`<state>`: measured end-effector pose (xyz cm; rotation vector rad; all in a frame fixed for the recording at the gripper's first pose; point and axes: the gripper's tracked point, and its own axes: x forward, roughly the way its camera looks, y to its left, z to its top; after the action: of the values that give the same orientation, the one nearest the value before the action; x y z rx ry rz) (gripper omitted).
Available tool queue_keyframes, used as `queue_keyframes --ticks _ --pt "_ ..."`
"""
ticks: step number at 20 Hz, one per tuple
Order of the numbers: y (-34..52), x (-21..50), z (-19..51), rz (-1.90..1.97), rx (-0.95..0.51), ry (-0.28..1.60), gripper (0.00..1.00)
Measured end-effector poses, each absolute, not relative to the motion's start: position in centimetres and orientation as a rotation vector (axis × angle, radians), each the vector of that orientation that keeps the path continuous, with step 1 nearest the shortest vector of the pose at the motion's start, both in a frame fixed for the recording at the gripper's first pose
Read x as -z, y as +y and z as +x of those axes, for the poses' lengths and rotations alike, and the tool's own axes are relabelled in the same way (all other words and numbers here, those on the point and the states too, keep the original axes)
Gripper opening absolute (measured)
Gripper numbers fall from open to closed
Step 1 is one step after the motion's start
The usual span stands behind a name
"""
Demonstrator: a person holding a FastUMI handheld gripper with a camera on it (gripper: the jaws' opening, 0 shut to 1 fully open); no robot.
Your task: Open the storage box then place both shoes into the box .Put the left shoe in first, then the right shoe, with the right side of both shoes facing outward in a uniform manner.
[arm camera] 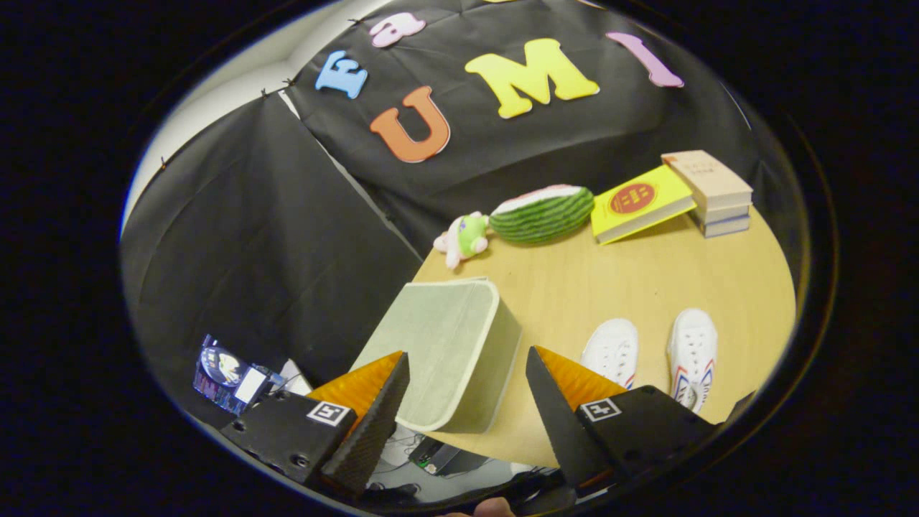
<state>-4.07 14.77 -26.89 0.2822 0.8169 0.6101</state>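
A pale green fabric storage box (445, 345) with its lid down stands at the near left corner of the wooden table (603, 287), just ahead of my fingers. Two white shoes lie side by side to its right, toes pointing away: the left shoe (612, 350) and the right shoe (693, 355), which has red and blue trim. My gripper (467, 373) hovers above the table's near edge, open wide, with the box's near side showing in the gap between its fingers and nothing held.
At the table's far side sit a small plush toy (463, 239), a watermelon-shaped cushion (542, 213), a yellow book (639, 202) leaning on a stack of books (711, 190). Off the table's left edge, lower down, are a dark box (230, 377) and cables on the floor.
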Motion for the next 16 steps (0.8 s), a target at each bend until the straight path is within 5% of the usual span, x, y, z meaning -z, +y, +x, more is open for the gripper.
queue_keyframes --ticks 11,16 --pt "19.4 34.9 -6.1 0.575 -0.730 1.172 0.80" --pt "20.9 35.8 -6.2 0.656 -0.756 1.266 0.48"
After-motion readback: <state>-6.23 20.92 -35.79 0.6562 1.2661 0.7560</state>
